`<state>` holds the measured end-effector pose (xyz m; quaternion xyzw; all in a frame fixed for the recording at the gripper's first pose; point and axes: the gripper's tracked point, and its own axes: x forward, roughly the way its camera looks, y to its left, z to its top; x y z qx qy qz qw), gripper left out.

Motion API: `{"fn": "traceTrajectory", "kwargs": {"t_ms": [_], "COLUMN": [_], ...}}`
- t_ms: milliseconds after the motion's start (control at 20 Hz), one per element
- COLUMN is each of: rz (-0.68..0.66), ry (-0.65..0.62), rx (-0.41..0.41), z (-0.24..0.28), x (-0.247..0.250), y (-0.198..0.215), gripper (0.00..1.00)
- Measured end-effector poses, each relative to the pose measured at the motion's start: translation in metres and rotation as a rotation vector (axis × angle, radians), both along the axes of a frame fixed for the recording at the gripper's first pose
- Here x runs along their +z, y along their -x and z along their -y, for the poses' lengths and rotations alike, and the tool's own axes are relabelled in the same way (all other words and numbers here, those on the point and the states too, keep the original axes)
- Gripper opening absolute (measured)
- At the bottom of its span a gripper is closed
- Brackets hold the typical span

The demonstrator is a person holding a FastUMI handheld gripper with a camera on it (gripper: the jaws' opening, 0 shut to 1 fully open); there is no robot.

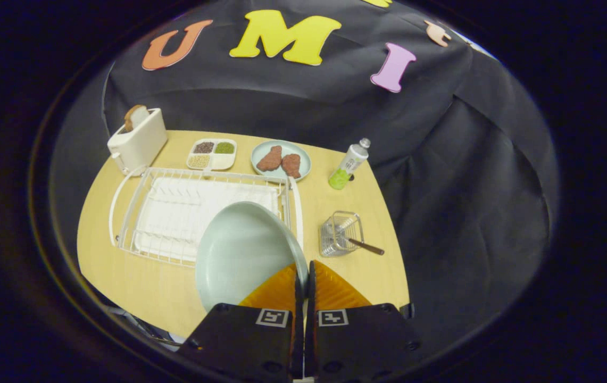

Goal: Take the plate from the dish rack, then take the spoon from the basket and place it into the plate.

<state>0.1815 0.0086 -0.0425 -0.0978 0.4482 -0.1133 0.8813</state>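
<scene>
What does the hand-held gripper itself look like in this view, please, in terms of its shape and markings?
The hand-held gripper has two blocky black bodies side by side, each bearing a small square black-and-white marker on top. From each body a wedge-shaped finger with a ribbed surface tapers forward. Round screw holes dot the housings. I see no cables on it.

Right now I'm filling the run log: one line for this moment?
gripper: shut on pale green plate rim | plate: held over dish rack corner | spoon: in wire basket
</scene>
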Motion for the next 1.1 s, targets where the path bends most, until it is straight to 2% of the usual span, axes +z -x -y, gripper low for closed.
{"fn": "traceTrajectory", "kwargs": {"t_ms": [150, 300, 450, 600, 700, 800, 1100], "rz": [-0.038, -0.078, -0.108, -0.110, -0.098, -0.080, -0.055], "ry": [-0.094, -0.152, -0.268, -0.414, -0.425, -0.411, -0.518], "rx": [0.028, 0.048, 0.091, 0.070, 0.060, 0.092, 0.086], "z": [0.010, 0.020, 0.013, 0.015, 0.022, 0.028, 0.035], "x": [-0.039, -0.080, -0.117, -0.153, -0.170, -0.181, -0.210], "y": [0.028, 0.045, 0.057, 0.054, 0.053, 0.048, 0.041], "gripper": [0.07, 0.07, 0.07, 0.07, 0.07, 0.07, 0.08]}}
